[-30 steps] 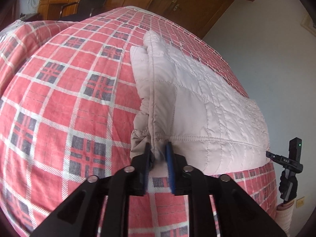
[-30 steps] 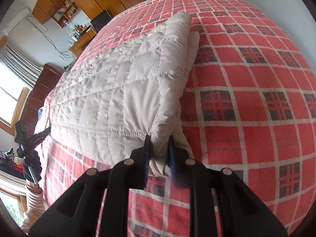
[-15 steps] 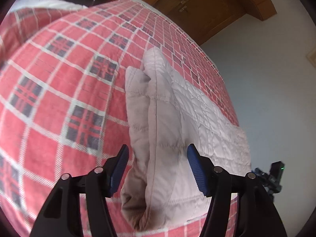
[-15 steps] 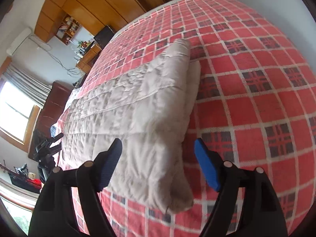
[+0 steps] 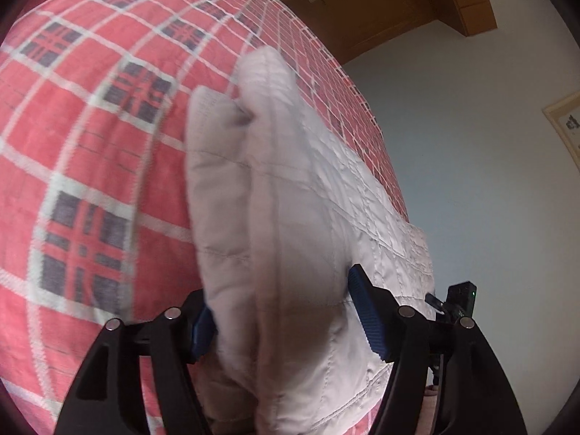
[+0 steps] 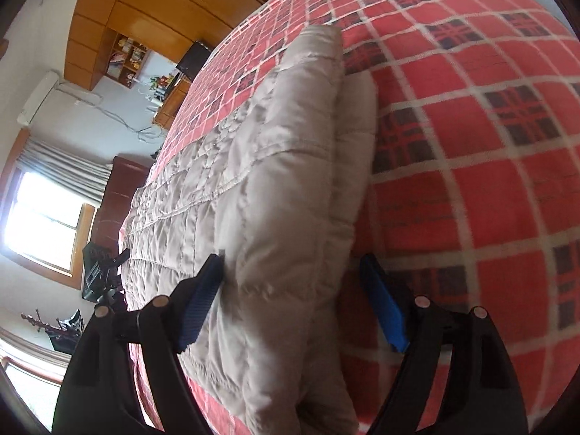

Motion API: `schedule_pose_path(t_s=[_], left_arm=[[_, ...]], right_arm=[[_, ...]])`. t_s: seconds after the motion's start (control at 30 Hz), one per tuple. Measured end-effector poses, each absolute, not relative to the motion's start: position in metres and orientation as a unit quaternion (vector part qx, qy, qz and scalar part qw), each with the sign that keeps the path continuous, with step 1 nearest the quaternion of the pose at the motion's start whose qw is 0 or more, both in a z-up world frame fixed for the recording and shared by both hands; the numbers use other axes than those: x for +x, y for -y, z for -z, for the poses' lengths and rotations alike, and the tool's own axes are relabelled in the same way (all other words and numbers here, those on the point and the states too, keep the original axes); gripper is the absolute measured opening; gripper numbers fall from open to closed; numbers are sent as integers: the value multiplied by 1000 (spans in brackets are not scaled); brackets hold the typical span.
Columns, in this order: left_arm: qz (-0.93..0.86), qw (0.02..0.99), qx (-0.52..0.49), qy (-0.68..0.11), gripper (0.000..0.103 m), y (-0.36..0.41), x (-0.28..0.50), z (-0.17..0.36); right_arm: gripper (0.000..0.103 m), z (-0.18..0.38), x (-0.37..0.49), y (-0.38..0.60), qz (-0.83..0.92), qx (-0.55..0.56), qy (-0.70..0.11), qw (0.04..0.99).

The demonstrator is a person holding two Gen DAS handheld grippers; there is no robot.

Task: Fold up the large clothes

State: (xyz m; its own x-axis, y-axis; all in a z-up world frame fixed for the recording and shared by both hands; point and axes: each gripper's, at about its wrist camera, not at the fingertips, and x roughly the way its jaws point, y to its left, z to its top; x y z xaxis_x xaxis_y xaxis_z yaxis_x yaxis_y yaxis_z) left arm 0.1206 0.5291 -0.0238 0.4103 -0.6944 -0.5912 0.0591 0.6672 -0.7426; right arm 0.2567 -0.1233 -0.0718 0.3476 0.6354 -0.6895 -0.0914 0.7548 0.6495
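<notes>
Straddling the near end of the folded quilted jacket (image 5: pixel 290 217), my left tool (image 5: pixel 282 322) stands spread wide, its blue pads (image 5: pixel 366 320) on either side of the thick pale fold without pinching it. My right tool (image 6: pixel 293 297) does the same at the other near corner of the jacket (image 6: pixel 261 188), open, one blue pad (image 6: pixel 384 311) against the right edge of the fold and the other resting on the quilted top. The jacket lies folded in layers on the bed (image 5: pixel 90 166), stretching away from me across the red plaid cover (image 6: pixel 471 166) toward the far side. Past the bed I see wooden cabinets (image 6: pixel 152 3) on the far wall, a bright window (image 6: pixel 40 228) at the left, and, in the left view, a pale wall (image 5: pixel 471 145) at the right.
</notes>
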Motion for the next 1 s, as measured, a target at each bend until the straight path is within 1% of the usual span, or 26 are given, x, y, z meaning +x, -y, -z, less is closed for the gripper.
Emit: schedule_pose_path(t_s=[0.03, 0.1, 0.13, 0.17, 0.2, 0.23, 0.27, 0.33, 0.4, 0.5, 0.67, 0.87, 1.0], left_arm=[[244, 777, -317, -487, 67, -522, 121, 22], [239, 789, -284, -490, 65, -508, 121, 20], [234, 795, -271, -489, 57, -503, 121, 18], [229, 799, -264, -489, 53, -500, 121, 18], [228, 801, -263, -488, 45, -497, 121, 17], [229, 801, -266, -485, 38, -496, 121, 17], [229, 802, -267, -483, 34, -496, 120, 15], [230, 806, -269, -475, 25, -495, 117, 11], [231, 809, -276, -464, 22, -495, 112, 6], [239, 815, -280, -448, 21, -496, 106, -8], [261, 821, -270, -430, 20, -488, 84, -39], [291, 828, -256, -407, 20, -488, 27, -77], [306, 830, -250, -393, 20, -489, -21, -89]], right_arm=[[72, 72, 258, 118, -241, 257, -521, 777], [68, 74, 261, 108, -248, 255, -527, 772], [66, 73, 262, 104, -245, 246, -527, 776], [64, 72, 264, 102, -243, 241, -526, 778], [57, 70, 264, 100, -242, 238, -526, 780], [47, 69, 263, 99, -247, 242, -525, 777], [42, 67, 261, 98, -252, 248, -523, 776], [28, 61, 257, 99, -258, 250, -513, 780], [23, 52, 252, 100, -260, 247, -505, 785], [19, 35, 243, 100, -270, 253, -489, 790], [17, 0, 215, 109, -283, 244, -465, 803], [17, -35, 162, 123, -296, 231, -443, 814], [17, -43, 121, 127, -303, 219, -437, 818]])
